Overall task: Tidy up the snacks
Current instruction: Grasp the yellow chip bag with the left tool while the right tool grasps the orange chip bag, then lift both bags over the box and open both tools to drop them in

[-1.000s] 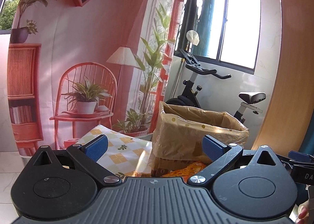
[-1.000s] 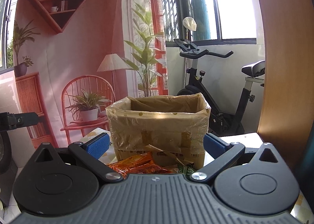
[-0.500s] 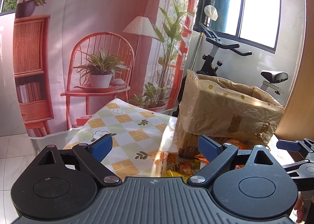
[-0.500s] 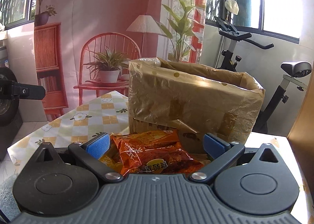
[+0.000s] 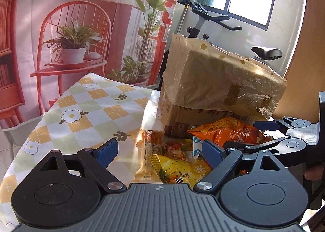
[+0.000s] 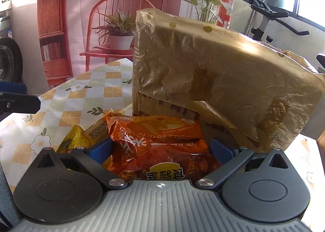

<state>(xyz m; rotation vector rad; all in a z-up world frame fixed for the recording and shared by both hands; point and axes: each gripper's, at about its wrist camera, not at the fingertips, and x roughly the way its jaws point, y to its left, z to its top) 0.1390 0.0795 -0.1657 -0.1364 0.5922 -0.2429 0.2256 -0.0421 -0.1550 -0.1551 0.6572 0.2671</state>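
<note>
Table [image 5: 85, 110]: covered w/ a checked cloth, yellow, pale green and white squares w/ flower and leaf print. It carries all task items.

Large brown cardboard box [image 5: 219, 85]: wrapped in wrinkled translucent plastic film w/ yellow dots, tape patches on the side. Stands on the table at the far side, directly behind the snack pile.

Orange crinkled foil chip bag [image 6: 160, 146]: glossy, white lettering, yellow emblem near its near end. Largest packet in the pile. Lies in front of the box, resting on other packets. In the right wrist view it sits between the blue pads of the right gripper [image 6: 160, 148].

Right gripper: black linkage arms, blue finger pads. Jaws spread wide, one pad each side of the orange bag. Left pad is at the bag's edge; contact cannot be confirmed. Right pad is apart from the bag. Bag not clamped.

Left gripper [image 5: 158, 151]: same build. Jaws spread wide and have just been narrowing. Pads press nothing; they hang over the near-left part of the pile, w/ small packets showing between them.

Yellow foil packet w/ herb print [image 5: 180, 169]: lies at the near edge of the pile, partly under the left gripper body.

Slim pale-orange wrapped bar [image 5: 151, 154]: lies lengthwise at the pile's left edge, on the cloth, touching the yellow packet.

Small red-orange packet [image 5: 175, 148]: between the bar and the orange bag.
</note>
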